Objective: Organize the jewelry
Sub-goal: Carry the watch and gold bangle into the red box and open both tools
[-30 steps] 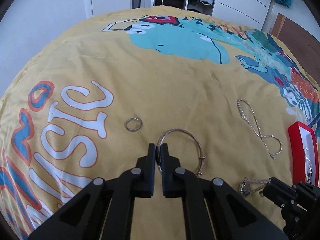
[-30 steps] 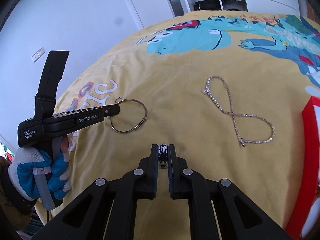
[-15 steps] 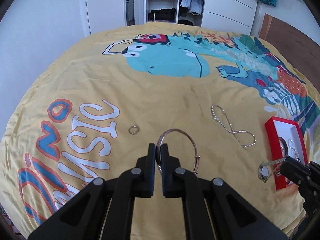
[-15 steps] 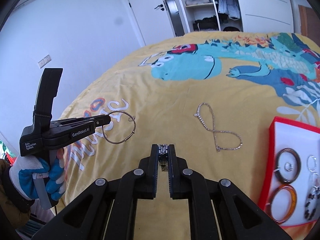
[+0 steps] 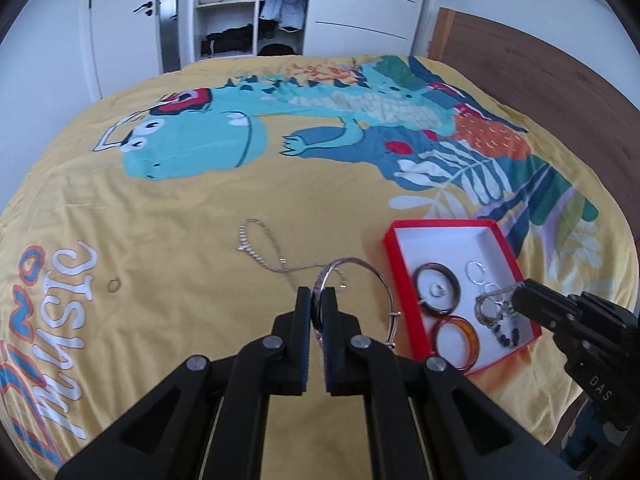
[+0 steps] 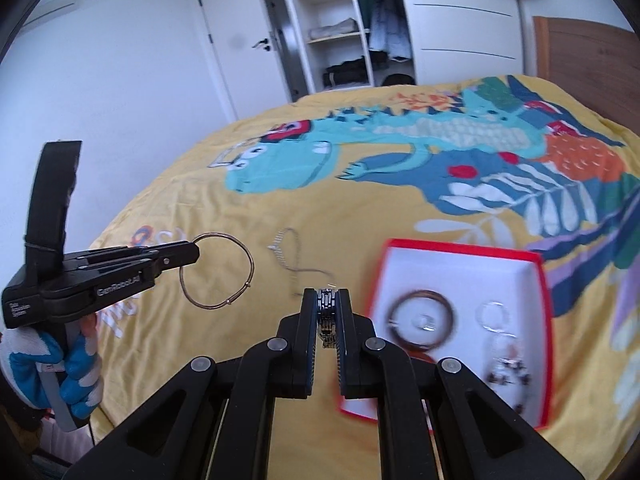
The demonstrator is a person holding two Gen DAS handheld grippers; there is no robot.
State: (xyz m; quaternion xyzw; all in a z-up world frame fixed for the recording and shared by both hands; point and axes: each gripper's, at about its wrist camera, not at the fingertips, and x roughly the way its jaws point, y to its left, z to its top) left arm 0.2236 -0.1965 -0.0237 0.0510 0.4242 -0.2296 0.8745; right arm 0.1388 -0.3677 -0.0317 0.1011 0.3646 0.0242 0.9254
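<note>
Two hand-held grippers: the left hand-held gripper (image 5: 319, 295), marked "GenRobot.AI" and "Data Acquisition System", is clamped on one thin bangle (image 5: 357, 263) held above the bed (image 5: 168, 216); the right hand-held gripper (image 6: 328, 299) is closed on one metal-link watch (image 6: 327, 312) over the red box (image 5: 436, 225). The box holds two thick bangles, dark (image 5: 437, 289) and amber (image 5: 456, 339), plus small rings and beads too blurred to count. One chain (image 5: 267, 257) and one ring (image 5: 114, 285) lie on the "DINO MUSIC" cover.

A bed (image 5: 200, 208) under a yellow cover printed with a turquoise dinosaur (image 5: 192, 140) fills the room's middle, with a brown wooden headboard (image 5: 532, 68) at its right. Behind it stand white walls, a white door (image 6: 236, 52) with a dark handle, an open wardrobe (image 5: 236, 12) with folded clothes and hanging garments, and white curved drawer fronts (image 5: 364, 4).
</note>
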